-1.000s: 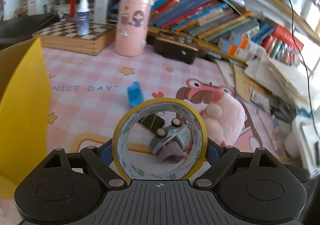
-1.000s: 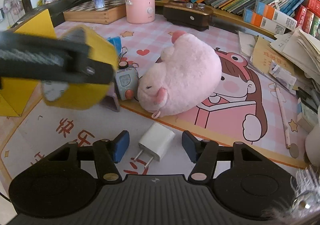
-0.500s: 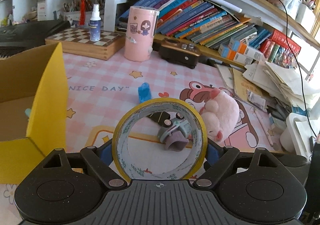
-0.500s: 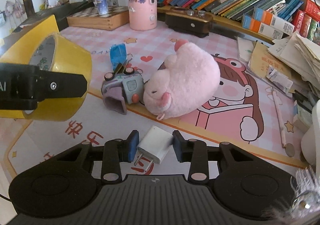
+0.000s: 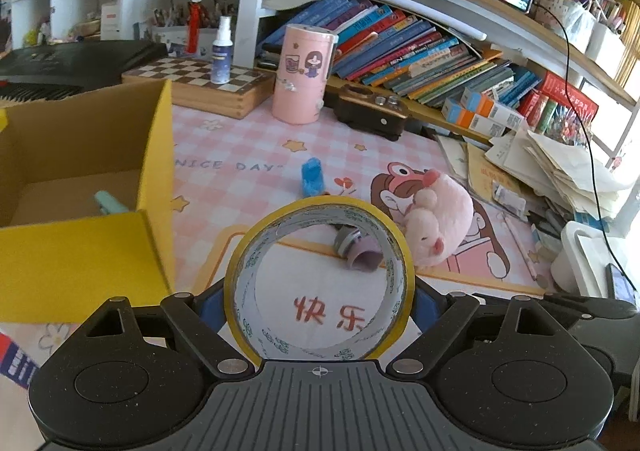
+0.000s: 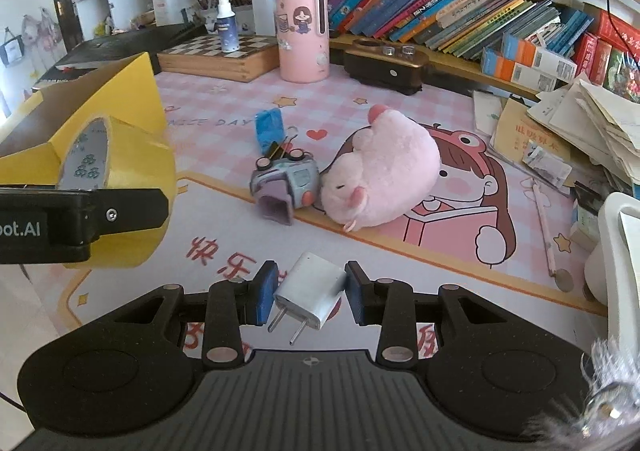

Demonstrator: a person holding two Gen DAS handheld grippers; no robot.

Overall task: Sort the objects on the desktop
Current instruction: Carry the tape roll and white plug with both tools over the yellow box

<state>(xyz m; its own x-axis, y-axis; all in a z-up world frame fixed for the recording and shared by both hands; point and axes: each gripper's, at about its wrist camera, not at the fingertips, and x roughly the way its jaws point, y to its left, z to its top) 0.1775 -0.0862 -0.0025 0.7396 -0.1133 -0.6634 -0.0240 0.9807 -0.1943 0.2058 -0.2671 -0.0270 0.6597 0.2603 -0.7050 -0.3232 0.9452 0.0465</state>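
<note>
Pink desk mat [image 5: 248, 155] reading "NICE DAY", "快乐" through yellow tape roll [image 5: 320, 283]

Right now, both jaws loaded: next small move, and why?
Probably carry the tape left over the open box and release. Left gripper holds it clear of the mat, the box sits just left. Right gripper already grips the charger.

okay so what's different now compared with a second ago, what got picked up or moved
The right tongs have just closed on the white charger and lifted it off the mat. The left tongs, holding the yellow tape roll throughout, pulled back and up, bringing the yellow box into fuller view. The pink plush and grey toy stayed put.
</note>
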